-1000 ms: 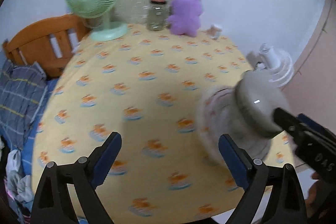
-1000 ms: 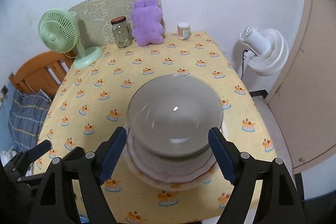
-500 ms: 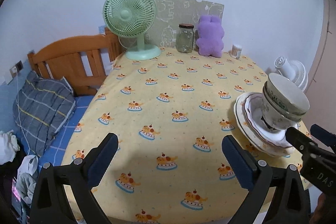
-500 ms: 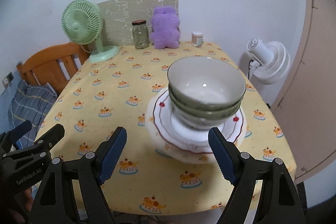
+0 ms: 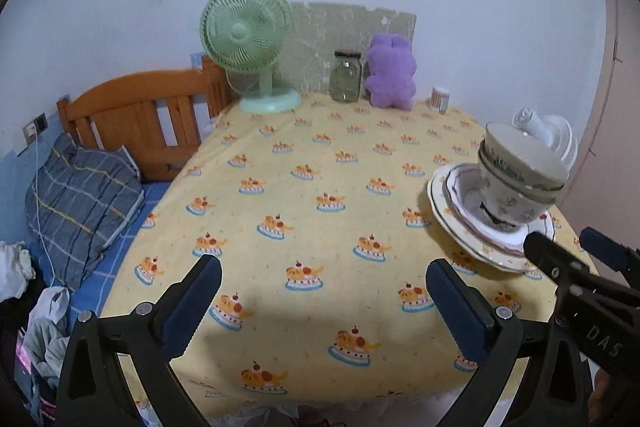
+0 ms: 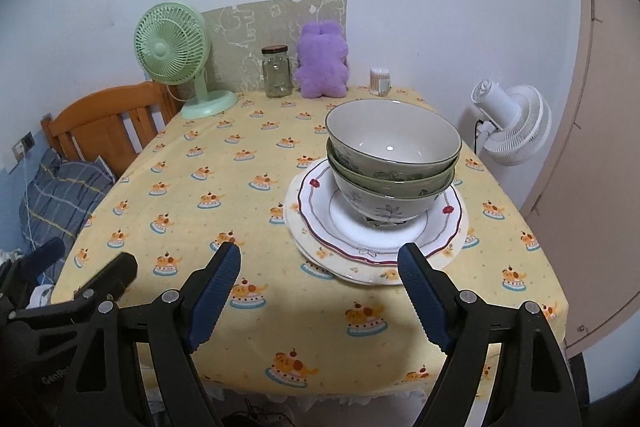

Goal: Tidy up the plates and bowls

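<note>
Table (image 6: 360,327) w/ yellow cake-print cloth fills both views. Along its far edge, by the wall: green fan (image 6: 170,45), purple plush (image 6: 322,61), glass jar (image 6: 276,71), small cotton-swab tub (image 6: 380,79). A white fan (image 6: 510,125) stands off the table's right side; wooden headboard (image 5: 136,107) and plaid pillow (image 5: 80,195) off the left.

Task items sit on the table's right-front part: stacked plates (image 6: 376,231) (at least two, the red-rimmed one on top), and nested bowls (image 6: 392,155), three by the look of the rims, standing in the middle of the top plate.

Right gripper (image 6: 320,291) hangs just in front of the stack, jaws spread wide, nothing held. Left gripper (image 5: 324,303) is over bare cloth to the left, also spread wide and empty (its view shows the right gripper's tips near the plate edge).

Judgement: stacking looks done or nearly so. Risks: the bowl tower is tall on a small foot, so a gripper tip brushing a rim could tip it. The lower plate sits offset from the upper, not concentric, so a knock to its edge could rock the stack. Cloth can slide, and the stack isn't far from the right edge.
</note>
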